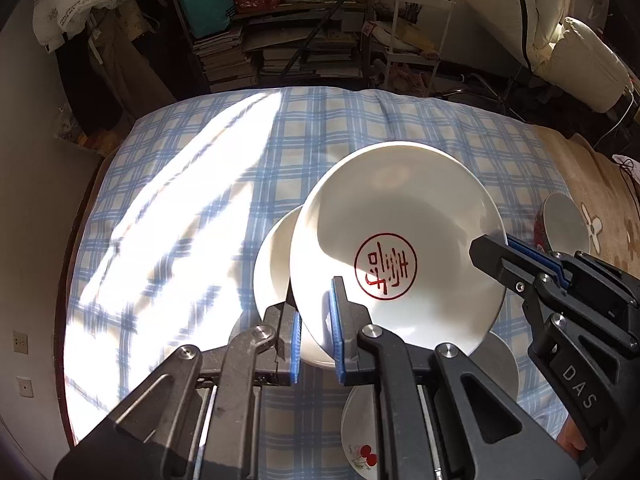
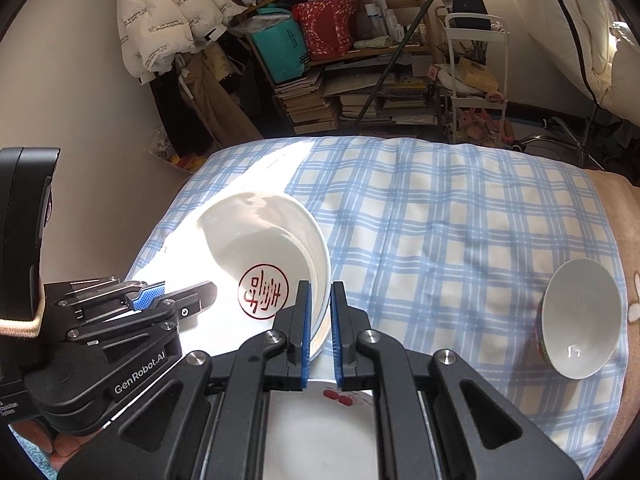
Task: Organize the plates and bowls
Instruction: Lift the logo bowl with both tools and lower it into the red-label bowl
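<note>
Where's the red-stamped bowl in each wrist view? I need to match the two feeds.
Left wrist: red-stamped bowl right of centre, above the left gripper.
Right wrist: red-stamped bowl left of centre, its rim in the right gripper.
Shared landmark: cherry plate at the bottom, beneath the bowl.

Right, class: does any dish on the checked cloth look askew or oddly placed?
Yes. The white plate with the red round seal is tilted steeply, pinched at opposite rim edges by the left gripper and right gripper. The white bowl with a red outside leans on its side.
</note>
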A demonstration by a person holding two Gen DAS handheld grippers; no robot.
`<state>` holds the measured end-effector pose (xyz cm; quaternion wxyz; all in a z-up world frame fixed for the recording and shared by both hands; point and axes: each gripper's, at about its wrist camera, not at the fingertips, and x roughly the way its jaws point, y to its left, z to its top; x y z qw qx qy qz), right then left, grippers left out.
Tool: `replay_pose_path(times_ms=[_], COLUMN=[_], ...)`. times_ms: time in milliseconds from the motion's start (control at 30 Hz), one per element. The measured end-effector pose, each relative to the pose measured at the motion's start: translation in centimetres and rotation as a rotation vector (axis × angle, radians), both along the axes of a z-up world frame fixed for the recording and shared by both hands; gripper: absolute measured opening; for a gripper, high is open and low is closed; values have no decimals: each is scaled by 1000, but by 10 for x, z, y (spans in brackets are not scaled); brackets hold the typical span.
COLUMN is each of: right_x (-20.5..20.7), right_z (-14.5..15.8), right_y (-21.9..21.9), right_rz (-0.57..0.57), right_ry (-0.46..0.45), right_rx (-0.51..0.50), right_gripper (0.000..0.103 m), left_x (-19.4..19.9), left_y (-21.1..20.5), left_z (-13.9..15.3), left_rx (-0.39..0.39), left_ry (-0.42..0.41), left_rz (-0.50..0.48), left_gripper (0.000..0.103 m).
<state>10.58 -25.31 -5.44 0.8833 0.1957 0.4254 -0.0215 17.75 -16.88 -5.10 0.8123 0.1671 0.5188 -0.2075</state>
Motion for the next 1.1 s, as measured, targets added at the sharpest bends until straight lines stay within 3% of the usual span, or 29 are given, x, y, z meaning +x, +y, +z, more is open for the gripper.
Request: replay_pose_path(times_ms=[400,633,1100], right_x=[15,23,26], right_z=[-29,-46,-57], right_y=[25,28,19], right_rz=[57,71,58], right_ry=[66,101,122], right_rx=[-14,-16,19], right_gripper=[10,10,10], left_x=[4,4,13], left_y=[29,31,28], left_z=[-34,-42,-62], left_rx=[-29,-24,-31], left_ry=[56,21,38], left_rz=[59,49,40], left_gripper=[13,13,13])
